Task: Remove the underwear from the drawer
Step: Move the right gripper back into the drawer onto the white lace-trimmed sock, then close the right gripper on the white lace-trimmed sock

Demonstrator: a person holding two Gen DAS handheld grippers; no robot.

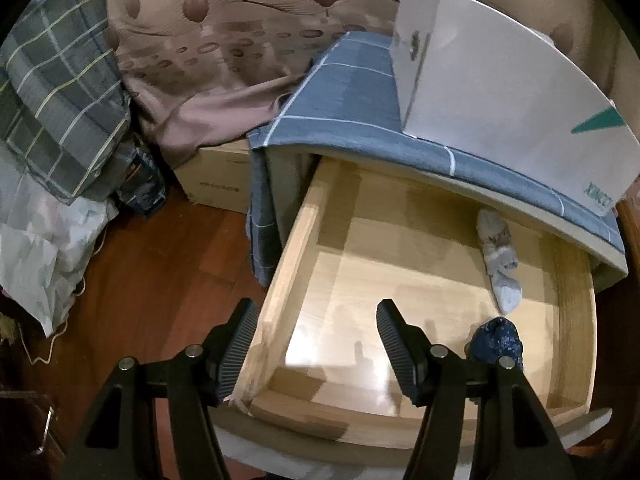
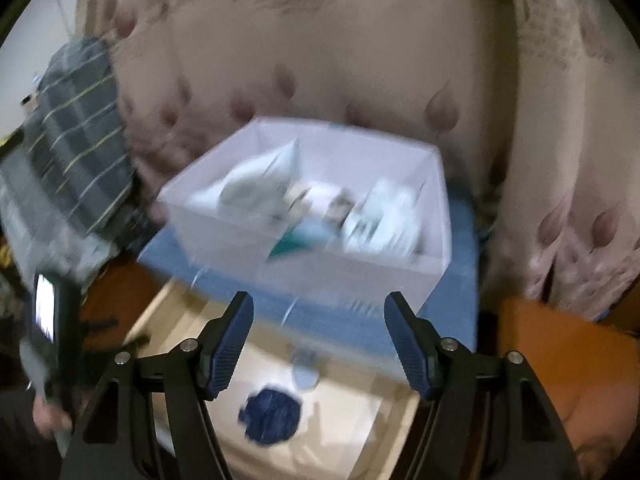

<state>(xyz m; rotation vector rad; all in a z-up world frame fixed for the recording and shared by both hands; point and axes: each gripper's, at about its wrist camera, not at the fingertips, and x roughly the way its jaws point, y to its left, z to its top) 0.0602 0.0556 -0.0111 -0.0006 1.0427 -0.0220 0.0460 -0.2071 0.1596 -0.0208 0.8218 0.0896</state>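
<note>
Left gripper (image 1: 316, 344) angled down, fingers spread wide, nothing between them; right gripper (image 2: 320, 336) likewise parted and empty.

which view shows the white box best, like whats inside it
The right wrist view: it looks down into the open white box and shows pale bundles inside, though blurred. The left wrist view shows the white box sharply, but only its outer walls, not the contents.

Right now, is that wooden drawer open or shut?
Open: the drawer is pulled out, its floor showing, with two bundles of cloth inside.
</note>
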